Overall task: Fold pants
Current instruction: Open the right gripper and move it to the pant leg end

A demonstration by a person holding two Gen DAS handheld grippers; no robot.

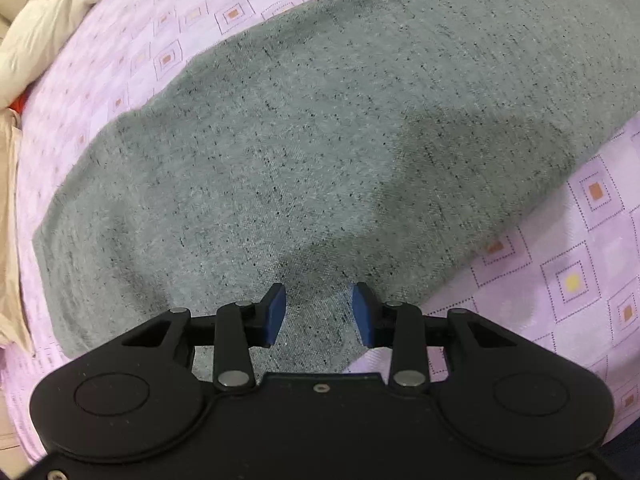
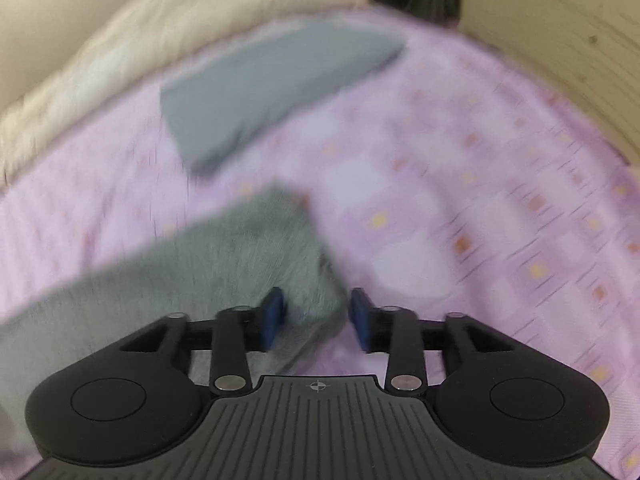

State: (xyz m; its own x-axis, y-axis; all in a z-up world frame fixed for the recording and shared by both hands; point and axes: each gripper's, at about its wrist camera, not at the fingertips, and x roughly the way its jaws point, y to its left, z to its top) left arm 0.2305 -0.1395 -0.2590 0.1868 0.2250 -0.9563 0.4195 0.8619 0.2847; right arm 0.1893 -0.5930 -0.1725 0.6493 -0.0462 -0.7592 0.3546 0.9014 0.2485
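Observation:
The grey speckled pants lie flat on the pink patterned bedsheet and fill most of the left wrist view. My left gripper is open just above the pants' near edge, holding nothing. In the blurred right wrist view the same grey pants reach in from the lower left, and their end corner lies between the blue pads of my right gripper. The right gripper is open.
A folded blue-grey garment lies farther back on the sheet. A cream duvet is bunched along the far left side and also shows in the left wrist view. A light wooden panel stands at the right.

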